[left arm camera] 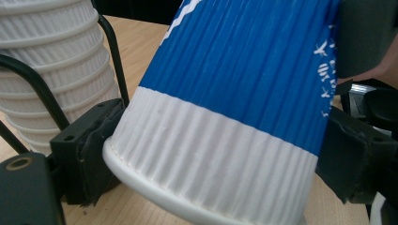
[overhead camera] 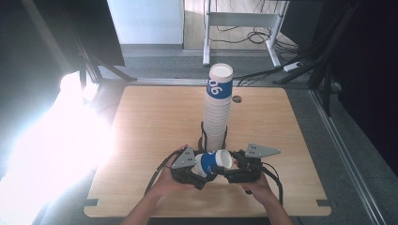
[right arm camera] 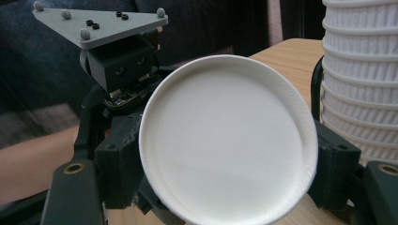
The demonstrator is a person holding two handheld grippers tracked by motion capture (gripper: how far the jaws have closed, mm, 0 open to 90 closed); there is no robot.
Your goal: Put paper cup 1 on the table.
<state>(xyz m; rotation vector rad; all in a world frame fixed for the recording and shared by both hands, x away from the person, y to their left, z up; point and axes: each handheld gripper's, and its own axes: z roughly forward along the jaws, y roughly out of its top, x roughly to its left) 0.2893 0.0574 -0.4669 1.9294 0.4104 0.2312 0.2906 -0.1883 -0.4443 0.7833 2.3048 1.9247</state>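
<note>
Left hand-held gripper [overhead camera: 199, 176]: jaws clamped on the rim end of a blue-and-white paper cup [overhead camera: 212, 162], held sideways above the bench [overhead camera: 141, 140]. Right hand-held gripper [overhead camera: 224, 172]: jaws gripping the same cup's other end. Tall cup stack [overhead camera: 218, 108]: just behind. Progress: one cup off the stack, not yet set down; many left.

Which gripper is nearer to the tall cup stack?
Left, slightly. It sits just left of the stack's foot; the right gripper is a bit farther, lower right.
</note>
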